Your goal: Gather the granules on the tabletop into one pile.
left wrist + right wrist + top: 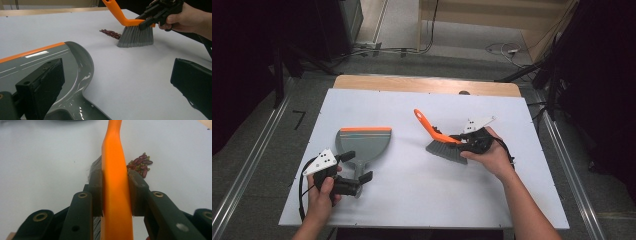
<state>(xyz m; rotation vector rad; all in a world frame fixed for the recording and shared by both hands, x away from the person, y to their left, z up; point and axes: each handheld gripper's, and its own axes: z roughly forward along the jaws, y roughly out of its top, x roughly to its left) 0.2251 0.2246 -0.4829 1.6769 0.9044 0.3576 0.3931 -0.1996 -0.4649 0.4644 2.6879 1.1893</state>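
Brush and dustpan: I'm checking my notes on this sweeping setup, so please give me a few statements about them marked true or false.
1. The right tongs are shut on the orange-handled brush. True.
2. The beans already lie inside the dustpan. False: they sit in a small pile on the white table, right beside the brush bristles.
3. The left tongs are clamped on the dustpan. False: in the left gripper view the jaws stand wide apart, open over the pan's handle end.
4. The dustpan has an orange front edge. True.
5. The brush lies flat on the table. False: it is held with its bristles down.
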